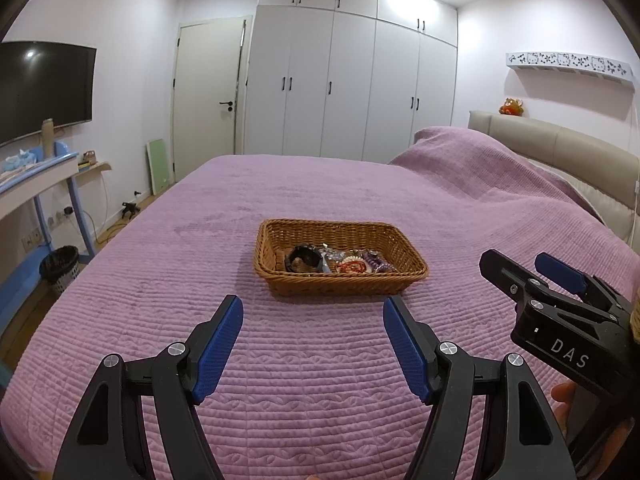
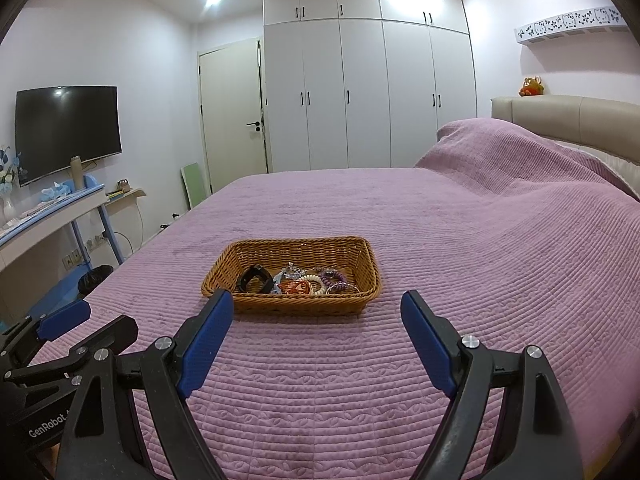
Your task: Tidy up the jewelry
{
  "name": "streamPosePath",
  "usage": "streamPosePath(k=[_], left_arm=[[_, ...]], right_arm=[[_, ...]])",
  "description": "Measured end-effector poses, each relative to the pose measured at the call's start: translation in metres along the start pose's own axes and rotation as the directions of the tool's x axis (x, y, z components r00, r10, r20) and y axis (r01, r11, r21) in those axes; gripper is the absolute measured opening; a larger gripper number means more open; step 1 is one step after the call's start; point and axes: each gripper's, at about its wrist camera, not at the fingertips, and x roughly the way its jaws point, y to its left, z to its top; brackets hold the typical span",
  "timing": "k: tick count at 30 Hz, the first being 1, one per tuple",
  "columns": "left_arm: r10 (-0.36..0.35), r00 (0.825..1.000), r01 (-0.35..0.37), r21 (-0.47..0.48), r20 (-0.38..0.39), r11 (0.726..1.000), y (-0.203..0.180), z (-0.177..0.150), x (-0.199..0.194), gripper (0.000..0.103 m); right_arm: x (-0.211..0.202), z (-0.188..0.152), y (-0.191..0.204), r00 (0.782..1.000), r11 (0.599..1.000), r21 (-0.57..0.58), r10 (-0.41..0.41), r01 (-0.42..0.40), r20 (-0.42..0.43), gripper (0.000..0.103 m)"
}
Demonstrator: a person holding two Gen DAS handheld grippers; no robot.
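A brown wicker basket (image 1: 408,258) sits on the purple bedspread (image 1: 200,248); it also shows in the right wrist view (image 2: 370,268). Inside lie a black bracelet (image 1: 303,259), a red bead bracelet (image 1: 352,267), a purple bracelet (image 1: 376,261) and more jewelry; the right wrist view shows the black bracelet (image 2: 253,278), a white bracelet (image 2: 316,283) and a purple bracelet (image 2: 334,278). My left gripper (image 1: 313,312) is open and empty, short of the basket. My right gripper (image 2: 317,312) is open and empty, also short of it, and appears at right in the left wrist view (image 1: 520,264).
The bed fills the middle of both views, with a beige headboard (image 1: 560,144) and a raised pillow hump at right. A blue desk (image 1: 52,184), a bin (image 1: 60,266) and a wall TV (image 1: 44,88) stand left. White wardrobes (image 1: 352,80) are behind.
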Motion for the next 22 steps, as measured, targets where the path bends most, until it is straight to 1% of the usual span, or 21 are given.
streamPosePath(k=[13,17,20,22], left_arm=[[-0.001,1.000,0.001,-0.005,-0.021,1.000,0.002,-0.004,0.010,0.074],[0.016,1.000,-0.016,-0.005,-0.023,1.000,0.001,-0.005,0.014,0.074],[0.048,0.999,-0.048,-0.006,0.005,0.999,0.001,-0.007,0.014,0.074],[0.044,0.999,-0.044,-0.001,-0.011,0.999,0.002,-0.007,0.019,0.074]], right_arm=[[0.012,-0.006,-0.002,1.000,1.000,0.001,-0.007,0.007,-0.031,0.087],[0.019,-0.010,-0.003,0.999,1.000,0.001,-0.006,0.006,-0.044,0.087],[0.024,-0.011,-0.003,0.998,1.000,0.001,-0.009,0.009,-0.054,0.087],[0.029,-0.013,-0.004,0.998,1.000,0.001,-0.013,0.013,-0.061,0.087]])
